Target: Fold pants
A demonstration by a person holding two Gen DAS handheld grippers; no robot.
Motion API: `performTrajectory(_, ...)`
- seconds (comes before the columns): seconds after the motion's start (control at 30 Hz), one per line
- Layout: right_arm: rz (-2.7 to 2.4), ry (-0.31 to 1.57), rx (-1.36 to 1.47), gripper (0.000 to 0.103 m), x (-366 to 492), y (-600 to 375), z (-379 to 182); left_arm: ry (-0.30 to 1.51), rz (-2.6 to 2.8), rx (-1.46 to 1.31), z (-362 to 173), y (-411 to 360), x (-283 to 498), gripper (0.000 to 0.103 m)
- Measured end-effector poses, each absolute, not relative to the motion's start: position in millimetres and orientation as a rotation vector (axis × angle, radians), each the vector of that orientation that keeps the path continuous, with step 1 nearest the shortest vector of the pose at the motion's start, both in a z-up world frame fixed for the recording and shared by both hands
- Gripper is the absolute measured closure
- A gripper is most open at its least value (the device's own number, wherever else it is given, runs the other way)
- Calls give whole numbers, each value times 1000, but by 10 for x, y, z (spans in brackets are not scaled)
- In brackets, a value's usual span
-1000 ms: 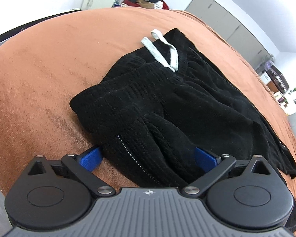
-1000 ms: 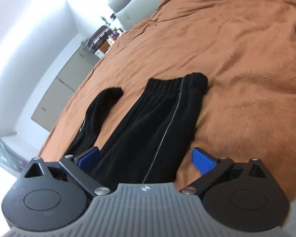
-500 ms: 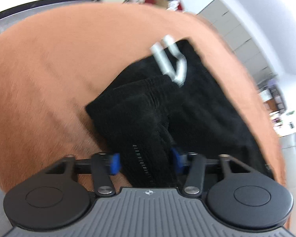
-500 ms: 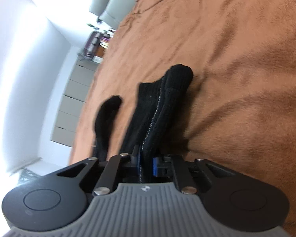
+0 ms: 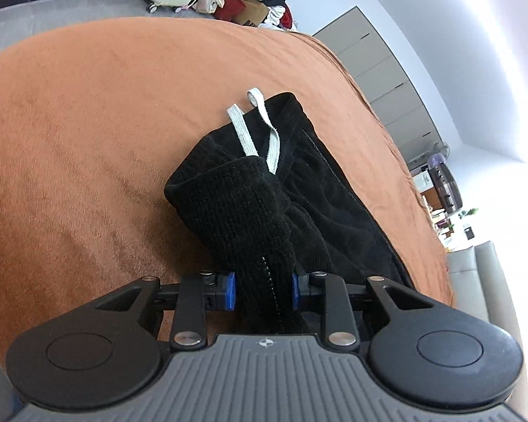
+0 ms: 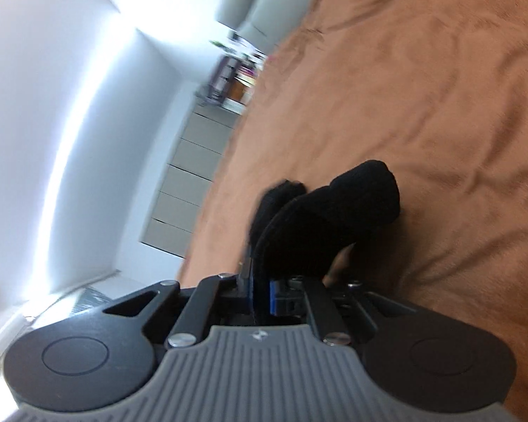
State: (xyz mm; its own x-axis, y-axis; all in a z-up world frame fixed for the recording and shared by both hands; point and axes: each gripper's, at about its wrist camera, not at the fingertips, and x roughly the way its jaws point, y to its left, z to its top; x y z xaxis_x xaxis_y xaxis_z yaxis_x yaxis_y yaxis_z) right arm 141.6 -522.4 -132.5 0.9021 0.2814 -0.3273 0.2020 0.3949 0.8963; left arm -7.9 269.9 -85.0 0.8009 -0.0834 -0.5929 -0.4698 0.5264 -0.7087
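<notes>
Black ribbed-knit pants (image 5: 260, 211) lie on the rust-brown bed cover (image 5: 88, 123), both hand-held grippers clamped on bunched cloth, left (image 5: 264, 290) at the waistband, right (image 6: 260, 292) at a leg end; fold barely begun.

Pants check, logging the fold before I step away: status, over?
Left gripper jaws shut on black pants at the waistband end. Right gripper shut on a cuff end, bunched. Brown blanket bare around them, nothing in the way.
</notes>
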Motion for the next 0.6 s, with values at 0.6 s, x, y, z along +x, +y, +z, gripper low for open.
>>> performTrajectory(0.6,67,512,1190,100,2838,-4758,-810,566,122,-1191,-465,3274,1432,73)
